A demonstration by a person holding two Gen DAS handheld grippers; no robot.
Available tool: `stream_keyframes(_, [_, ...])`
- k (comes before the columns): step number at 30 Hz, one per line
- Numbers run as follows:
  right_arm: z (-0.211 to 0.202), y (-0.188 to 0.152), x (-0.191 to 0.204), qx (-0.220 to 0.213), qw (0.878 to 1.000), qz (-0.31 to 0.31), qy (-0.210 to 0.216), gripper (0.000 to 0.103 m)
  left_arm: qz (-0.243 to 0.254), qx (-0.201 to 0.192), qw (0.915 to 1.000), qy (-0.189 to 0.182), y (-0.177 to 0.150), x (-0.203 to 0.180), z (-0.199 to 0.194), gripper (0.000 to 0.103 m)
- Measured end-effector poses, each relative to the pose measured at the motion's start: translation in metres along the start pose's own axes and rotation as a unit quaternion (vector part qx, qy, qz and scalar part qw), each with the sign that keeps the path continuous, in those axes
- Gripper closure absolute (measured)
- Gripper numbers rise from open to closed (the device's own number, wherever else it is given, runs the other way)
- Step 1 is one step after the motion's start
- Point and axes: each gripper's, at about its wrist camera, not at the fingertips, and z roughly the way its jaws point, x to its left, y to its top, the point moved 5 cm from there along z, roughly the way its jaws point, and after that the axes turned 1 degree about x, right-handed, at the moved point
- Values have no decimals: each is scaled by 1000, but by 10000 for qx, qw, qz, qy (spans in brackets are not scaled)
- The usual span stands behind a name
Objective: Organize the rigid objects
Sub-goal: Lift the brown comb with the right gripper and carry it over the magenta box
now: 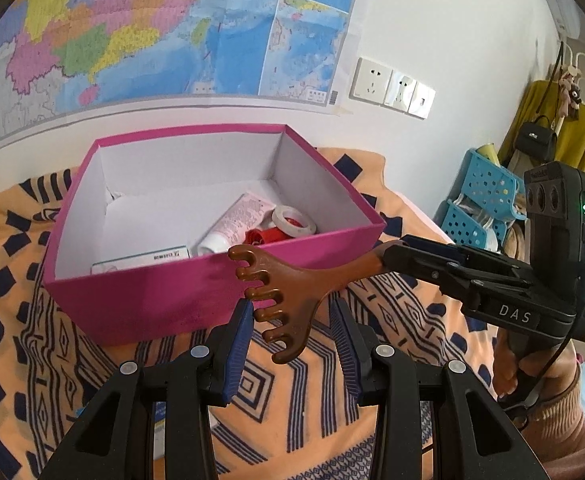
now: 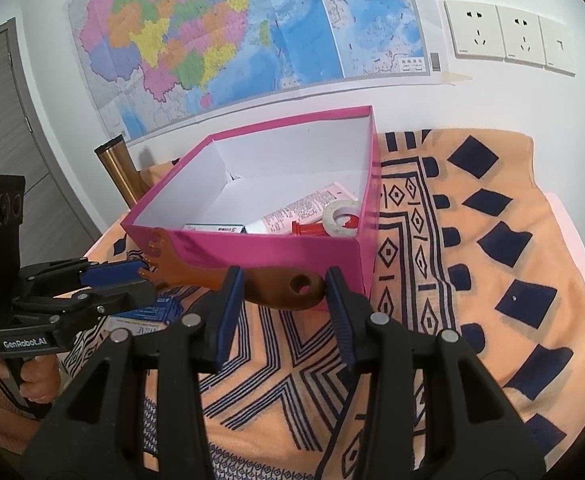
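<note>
While the patterned cloth (image 2: 492, 240) is covering the whole work surface, the pink box (image 1: 152, 300) is sitting open on it toward the far side, against the wall. The brown comb (image 1: 292, 292) is hanging in the air just near of the box's near wall, not yet over the rim.

The right gripper (image 2: 282, 280) is clamping the comb's handle, with both pads pressing the end with the hole. The left gripper (image 1: 292, 304) is bracketing the toothed head. One pad is lying against the teeth, but I cannot tell whether the jaws are actually squeezing it.

Inside the box, toward its right near corner, a pink tube (image 1: 240, 220), a white tape roll (image 1: 292, 220) and a red piece (image 1: 264, 236) are lying together. A small carton (image 1: 144, 260) is lying against the near wall, further left.

Judgement: the step in hand is getting the comb into the box.
- One gripper should be carrying it, not two pulling against each other.
- The teeth need lifting clear of the near rim before going forward.
- The bare floor at the far left is looking like the best landing spot.
- The comb should go down flat, and low before release.
</note>
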Motion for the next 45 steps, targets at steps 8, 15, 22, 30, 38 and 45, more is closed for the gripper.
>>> stream_keyframes(8, [1, 10, 0, -81, 9999, -63, 0, 58, 31, -103, 9999, 76, 9, 3, -2, 64])
stream_keyframes(15, [3, 20, 1, -147, 9998, -132, -23, 58, 28, -150, 9998, 105, 19, 7, -1, 64])
stream_keyframes(22, [5, 27, -1, -202, 9997, -144, -22, 58, 37, -196, 9997, 126, 28, 9, 1, 64])
stream_keyframes(30, [10, 35, -5, -218, 9997, -116, -32, 58, 66, -229, 9996, 171, 38, 10, 7, 64])
stream_keyframes(38, [18, 44, -10, -212, 9997, -124, -58, 58, 33, -241, 9995, 197, 48, 16, 16, 64])
stream_keyframes(45, [27, 47, -15, -156, 9998, -110, -75, 58, -1, -190, 9996, 216, 52, 20, 25, 64])
